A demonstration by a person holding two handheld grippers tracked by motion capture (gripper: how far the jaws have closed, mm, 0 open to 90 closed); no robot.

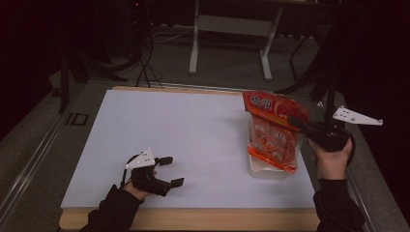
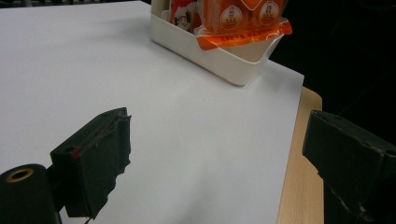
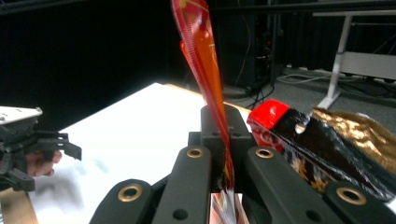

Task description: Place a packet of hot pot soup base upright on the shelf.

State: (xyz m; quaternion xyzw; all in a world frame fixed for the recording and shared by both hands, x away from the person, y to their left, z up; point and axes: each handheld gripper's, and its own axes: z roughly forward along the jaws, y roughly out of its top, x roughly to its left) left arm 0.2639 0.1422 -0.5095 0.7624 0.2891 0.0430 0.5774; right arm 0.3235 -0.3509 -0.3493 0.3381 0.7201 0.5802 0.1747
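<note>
Right now, the right tool (image 1: 296,123) is clamping the orange snack bag (image 1: 273,130) by its edge (jaws pinched tight on the film), holding it upright in the white bin (image 1: 263,170) at the desk's (image 1: 183,130) right side. Meanwhile the left tool (image 1: 170,170) is resting open near the front edge, gripping nothing.

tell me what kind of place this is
Probably a lab or studio set up for recording, not a home. A white sheet covers a wooden table in a dark room, cables trail over the grey floor, and a white desk frame stands behind.
</note>
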